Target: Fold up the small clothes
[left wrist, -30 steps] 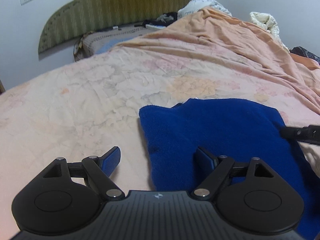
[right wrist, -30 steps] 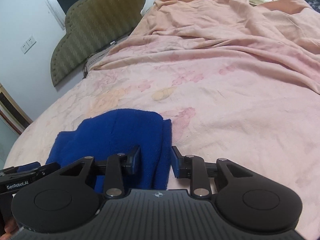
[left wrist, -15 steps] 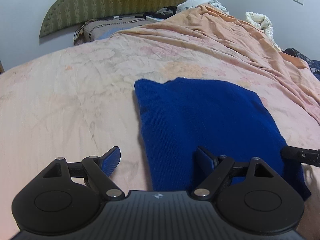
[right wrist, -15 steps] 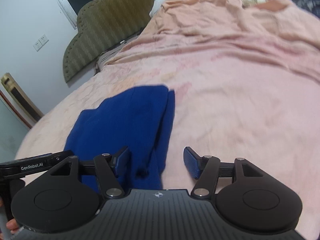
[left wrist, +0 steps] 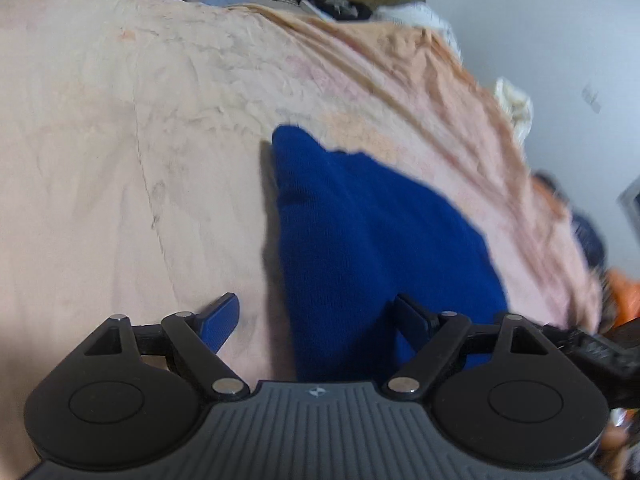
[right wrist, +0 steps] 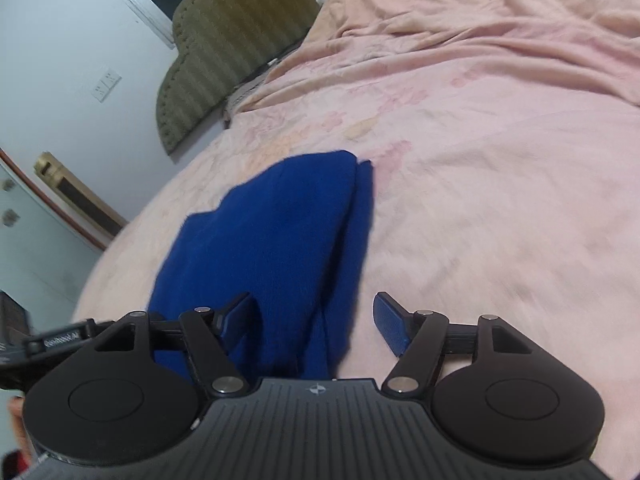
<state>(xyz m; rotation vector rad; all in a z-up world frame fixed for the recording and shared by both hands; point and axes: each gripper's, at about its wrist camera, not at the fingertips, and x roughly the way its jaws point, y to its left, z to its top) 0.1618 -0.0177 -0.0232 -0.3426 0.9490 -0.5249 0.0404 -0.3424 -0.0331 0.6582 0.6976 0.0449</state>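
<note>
Pink floral bedding (right wrist: 500, 184) covered a wide bed, with a green padded headboard (right wrist: 224, 36) against the wall behind. On it lay a blue knit garment (right wrist: 276, 236), already folded over itself, layers stacked along its right edge. The left claw (left wrist: 316, 320) stood wide open, empty, straddling the garment's near left edge. The right claw (right wrist: 314, 320) was opening over the near right edge, cloth between its jaws but not pinched. The fold looked just released; next likely called for a fresh grip to fold again. A second earlier, the right claw was much narrower around that edge
</note>
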